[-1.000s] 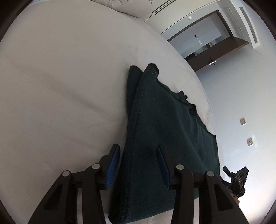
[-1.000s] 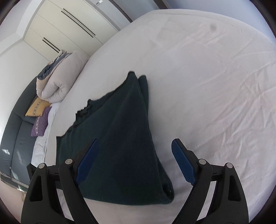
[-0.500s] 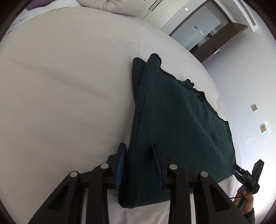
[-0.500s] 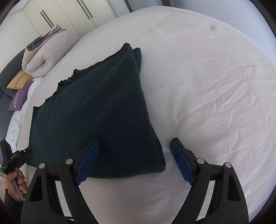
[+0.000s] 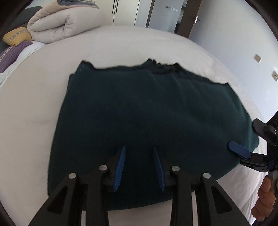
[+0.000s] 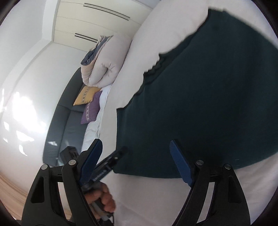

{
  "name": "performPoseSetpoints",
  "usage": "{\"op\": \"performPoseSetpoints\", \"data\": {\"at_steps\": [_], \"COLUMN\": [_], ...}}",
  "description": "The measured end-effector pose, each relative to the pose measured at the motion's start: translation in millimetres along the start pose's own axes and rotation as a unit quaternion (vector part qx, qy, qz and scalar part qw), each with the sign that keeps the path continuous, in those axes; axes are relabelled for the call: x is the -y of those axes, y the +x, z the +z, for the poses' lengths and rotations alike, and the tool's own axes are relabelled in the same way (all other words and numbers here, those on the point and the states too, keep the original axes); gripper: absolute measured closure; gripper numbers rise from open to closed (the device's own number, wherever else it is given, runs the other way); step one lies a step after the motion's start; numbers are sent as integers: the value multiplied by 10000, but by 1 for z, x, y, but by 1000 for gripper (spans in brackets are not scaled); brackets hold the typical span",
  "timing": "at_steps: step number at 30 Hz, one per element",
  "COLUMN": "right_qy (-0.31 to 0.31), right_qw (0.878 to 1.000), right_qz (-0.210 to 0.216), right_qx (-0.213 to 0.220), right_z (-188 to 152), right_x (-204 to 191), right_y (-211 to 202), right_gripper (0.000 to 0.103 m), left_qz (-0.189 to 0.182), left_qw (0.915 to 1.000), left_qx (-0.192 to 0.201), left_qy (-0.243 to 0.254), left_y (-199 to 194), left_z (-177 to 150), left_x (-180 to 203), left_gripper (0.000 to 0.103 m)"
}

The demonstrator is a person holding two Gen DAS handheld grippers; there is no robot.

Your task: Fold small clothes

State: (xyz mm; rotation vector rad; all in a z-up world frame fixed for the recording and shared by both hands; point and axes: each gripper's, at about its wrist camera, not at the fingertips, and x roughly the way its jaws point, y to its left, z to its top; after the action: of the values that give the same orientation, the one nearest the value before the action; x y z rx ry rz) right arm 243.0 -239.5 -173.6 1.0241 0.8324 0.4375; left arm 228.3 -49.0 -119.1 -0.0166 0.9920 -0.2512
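A dark green folded garment [image 5: 147, 111] lies flat on the white bed [image 5: 34, 97]. My left gripper [image 5: 139, 165] hovers over its near edge with blue pads open a little and nothing between them. The right gripper [image 5: 243, 151] shows at the garment's right corner in the left wrist view. In the right wrist view the garment [image 6: 208, 97] fills the right side; my right gripper [image 6: 137, 156] is open wide at its near left corner, and the left gripper [image 6: 111, 160] shows between its fingers.
A rolled beige duvet [image 5: 64, 22], a yellow cushion [image 5: 17, 34] and a purple cushion [image 5: 10, 53] lie at the bed's far left. A dark sofa [image 6: 69, 121], white wardrobes [image 6: 97, 22] and a doorway [image 5: 166, 15] stand beyond. A hand [image 6: 102, 200] holds the left gripper.
Both grippers have swung round to the garment's long near side. The left gripper moved from its left fold edge to over the near edge. The right gripper moved to the opposite corner.
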Motion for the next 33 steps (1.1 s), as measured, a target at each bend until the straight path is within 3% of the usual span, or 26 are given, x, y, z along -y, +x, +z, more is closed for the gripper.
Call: {"op": "performPoseSetpoints", "data": {"at_steps": [2,4,7,13,17,21,22,25,28,31,33], "right_qy": [410,423,664,1091,1101,1045,1029,715,344,14,-125], "right_qw": [9988,9987,9975,9856,9712,9598,9595,9651,9769,9859,9895], "right_qz": [-88,-235,-231,-553,-1046,-1341,-1286,-1085,-858,-690,-679], "right_qx": [-233,-174,97,1170,1834,2232,2287,2275,1928,1525,1270], "right_z": [-7,-12,-12,8,13,4,0,-12,-17,-23,-18], "right_x": [22,32,55,103,119,113,109,90,62,29,15], "right_y": [24,26,3,-89,-152,-179,-182,-184,-161,-127,-103], "right_gripper": [45,76,91,93,93,92,88,88,88,88,88], "left_qz": [61,139,168,237,197,193,195,214,360,152,43], "left_qw": [9999,9996,9996,9993,9994,9995,9995,9995,9991,9981,9962], "left_qx": [90,55,-14,49,39,56,57,68,72,522,811], "left_qy": [110,226,242,285,278,259,259,237,192,284,304], "left_y": [4,5,6,5,2,2,2,-1,-16,-38,-45], "left_z": [-5,-6,-5,-10,-13,-13,-12,-12,-8,6,27], "left_x": [3,6,7,6,4,5,5,4,8,18,22], "left_gripper": [66,66,66,66,66,66,66,66,67,65,50]}}
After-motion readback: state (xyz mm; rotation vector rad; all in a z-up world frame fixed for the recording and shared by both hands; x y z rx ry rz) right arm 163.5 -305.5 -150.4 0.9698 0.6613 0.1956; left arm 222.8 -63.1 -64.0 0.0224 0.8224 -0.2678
